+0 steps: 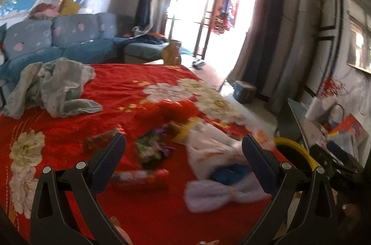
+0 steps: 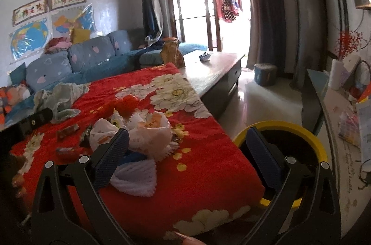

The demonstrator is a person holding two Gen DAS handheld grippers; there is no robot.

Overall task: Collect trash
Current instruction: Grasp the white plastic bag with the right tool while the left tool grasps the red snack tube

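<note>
Trash heaped at frame centre on red floral cloth (image 2: pixel 204 166): white plastic bag (image 2: pixel 148 129), snack wrappers (image 2: pixel 67 130), pale fabric bow (image 2: pixel 136 177). Yellow-rimmed bin (image 2: pixel 317 143) set at lower right, just beside cloth edge, likely for short drops. Left gripper (image 1: pixel 183 159) levelled low toward heap, jaws spread, empty. Right gripper (image 2: pixel 185 152) poised between heap and bin, jaws spread, empty.

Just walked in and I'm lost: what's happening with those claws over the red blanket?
A person holds two claws, collecting trash. Both the left claw and right claw hover open and empty above the red flowered blanket. Crumpled white plastic bags and wrappers lie uncollected; a yellow-rimmed black bin waits beside it.
</note>
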